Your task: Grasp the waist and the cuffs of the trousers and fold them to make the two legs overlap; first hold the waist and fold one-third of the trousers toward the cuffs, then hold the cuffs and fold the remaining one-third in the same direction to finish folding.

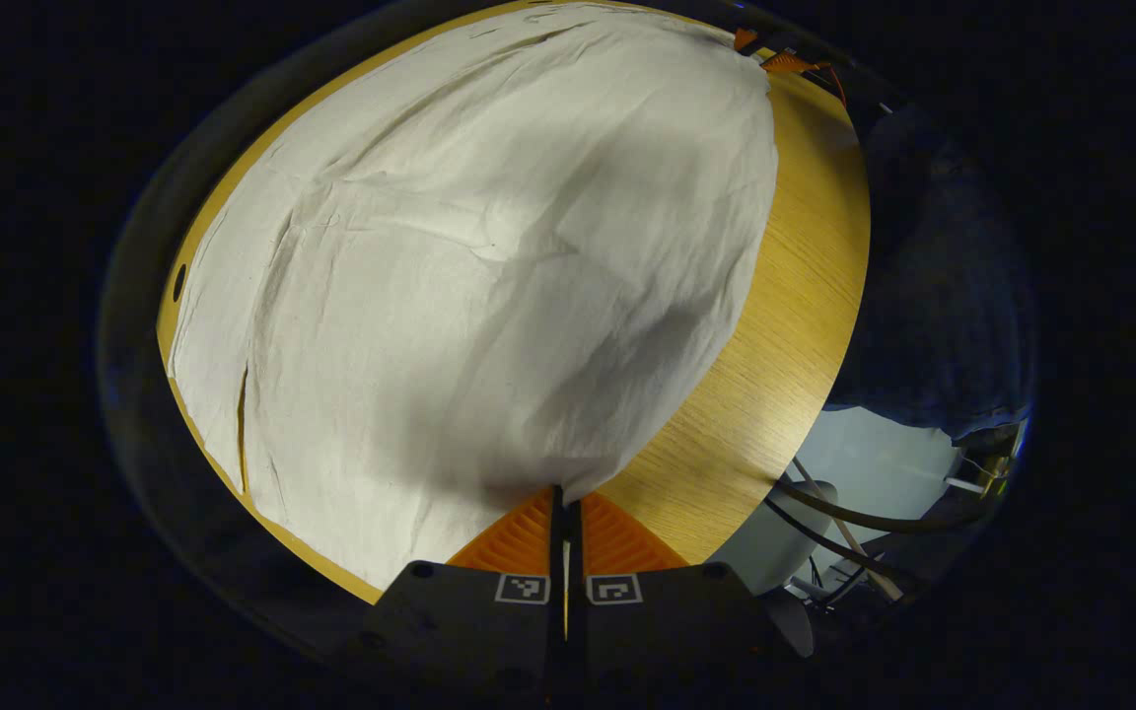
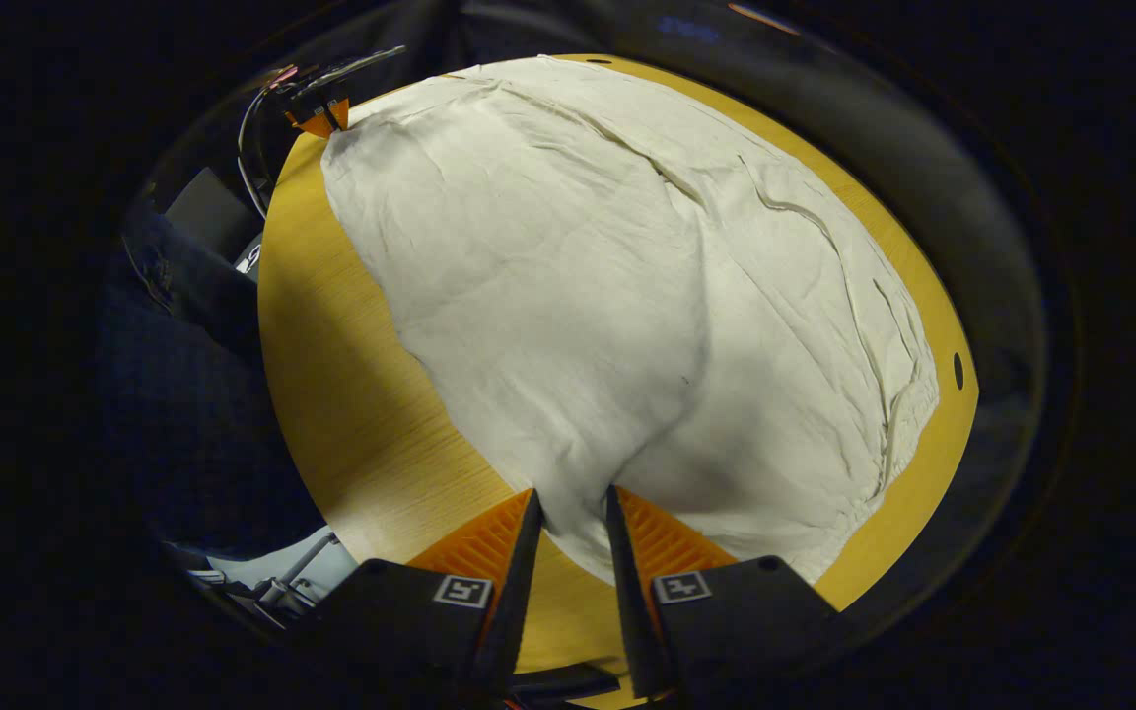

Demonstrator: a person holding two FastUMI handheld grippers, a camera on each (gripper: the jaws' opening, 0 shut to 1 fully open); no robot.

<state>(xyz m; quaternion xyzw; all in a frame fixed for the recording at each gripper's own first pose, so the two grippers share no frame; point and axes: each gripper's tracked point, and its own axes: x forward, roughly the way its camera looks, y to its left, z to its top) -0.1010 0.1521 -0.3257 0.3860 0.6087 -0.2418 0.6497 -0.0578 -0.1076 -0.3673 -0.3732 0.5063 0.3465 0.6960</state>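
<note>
Trousers (image 1: 489, 256) lie flat on the wooden table (image 1: 785, 325), pale cloth spread forward from both my tools. Left gripper (image 1: 565, 503): fingers drawn together on the cloth's near corner, so I count it as gripping the trousers. Right gripper (image 2: 573, 513): fingers parted with a fold of cloth between them; contact on both sides cannot be confirmed, so no grip recorded. In the right gripper view the left one sits pinched at the far corner of the same near edge. Long axis runs between my two tools, along that edge. I judge the next move a lift and carry away from me. Bare wood lies beside me; beyond the cloth, table margin is thin.
</note>
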